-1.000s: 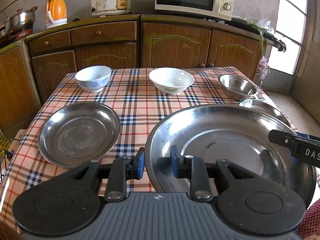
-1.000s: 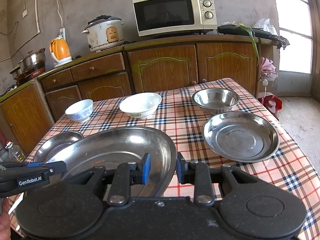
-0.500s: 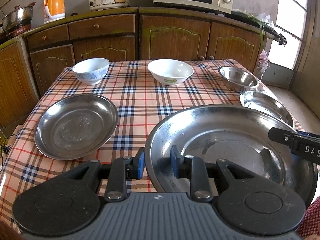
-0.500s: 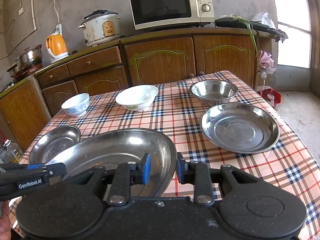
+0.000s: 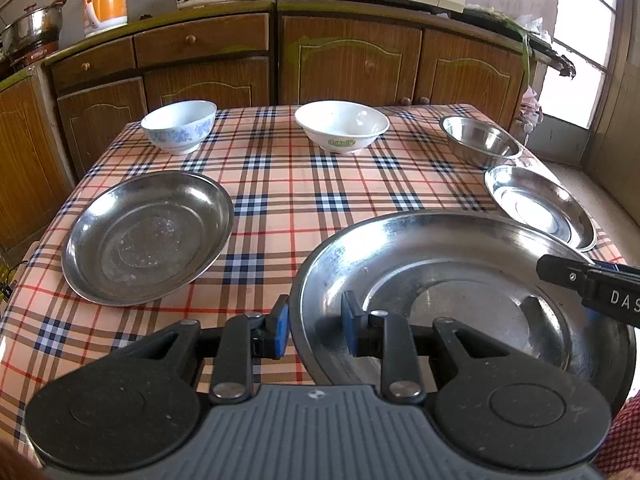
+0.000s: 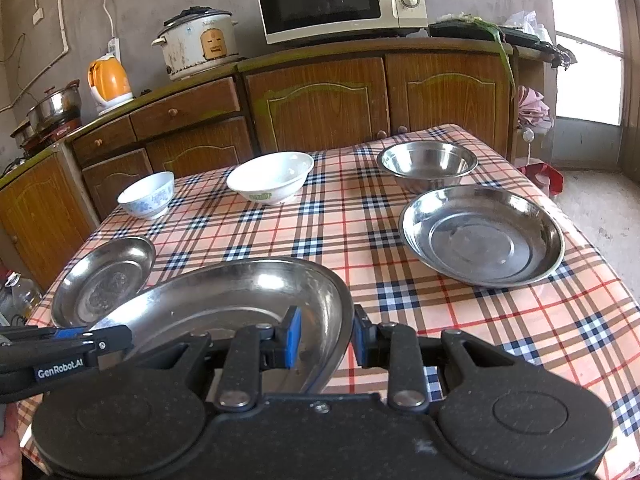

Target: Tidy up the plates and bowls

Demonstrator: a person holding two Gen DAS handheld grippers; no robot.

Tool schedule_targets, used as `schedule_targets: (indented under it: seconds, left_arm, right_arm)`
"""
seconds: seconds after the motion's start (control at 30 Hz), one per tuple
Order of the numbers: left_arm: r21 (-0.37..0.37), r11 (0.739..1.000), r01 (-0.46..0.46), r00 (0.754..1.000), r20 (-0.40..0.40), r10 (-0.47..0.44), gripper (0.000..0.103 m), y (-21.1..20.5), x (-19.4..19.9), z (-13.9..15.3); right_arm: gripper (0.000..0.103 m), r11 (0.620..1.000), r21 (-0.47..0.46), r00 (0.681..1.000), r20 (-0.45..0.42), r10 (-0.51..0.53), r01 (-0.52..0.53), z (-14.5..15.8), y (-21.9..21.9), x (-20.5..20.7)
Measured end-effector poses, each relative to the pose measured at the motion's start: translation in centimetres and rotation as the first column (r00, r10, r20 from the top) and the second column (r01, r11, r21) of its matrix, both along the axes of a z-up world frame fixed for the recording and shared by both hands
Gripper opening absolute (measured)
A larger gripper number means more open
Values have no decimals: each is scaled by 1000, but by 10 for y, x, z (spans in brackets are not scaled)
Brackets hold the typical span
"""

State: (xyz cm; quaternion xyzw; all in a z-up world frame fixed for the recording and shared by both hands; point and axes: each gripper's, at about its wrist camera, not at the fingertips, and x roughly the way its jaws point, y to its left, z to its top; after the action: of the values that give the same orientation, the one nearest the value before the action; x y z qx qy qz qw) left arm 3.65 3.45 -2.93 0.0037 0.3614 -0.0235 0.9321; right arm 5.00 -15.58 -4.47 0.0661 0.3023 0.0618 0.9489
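Little has shifted on the table [image 5: 280, 184] since the earlier frames; only the view has tipped slightly, so less of the cupboards is seen. The large steel plate [image 5: 460, 280] is held just above the checked cloth at the near edge, gripped from both sides. The left tongs [image 5: 314, 326] are clamped on its left rim, one pad outside, one inside. The right tongs [image 6: 326, 336] are clamped on its right rim in the same way.

Two smaller steel plates lie flat: one at the left [image 5: 148, 236], one at the right [image 6: 482, 236]. Along the far side stand a blue-patterned bowl [image 5: 178, 126], a white bowl [image 5: 342, 126] and a steel bowl [image 5: 480, 142].

The step in hand is judged to be carrying the large plate to a stacking spot. Next, it would need to be kept level and set down, probably as a base for the smaller plates.
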Motion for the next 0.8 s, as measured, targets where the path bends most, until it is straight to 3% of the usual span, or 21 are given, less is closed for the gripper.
schedule_targets:
  seconds: [0.8]
  left_arm:
    - [28, 1000, 0, 999, -50, 1, 28, -2, 8, -26]
  right_arm:
    - [34, 1000, 3, 997, -74, -14, 14, -27, 0, 14]
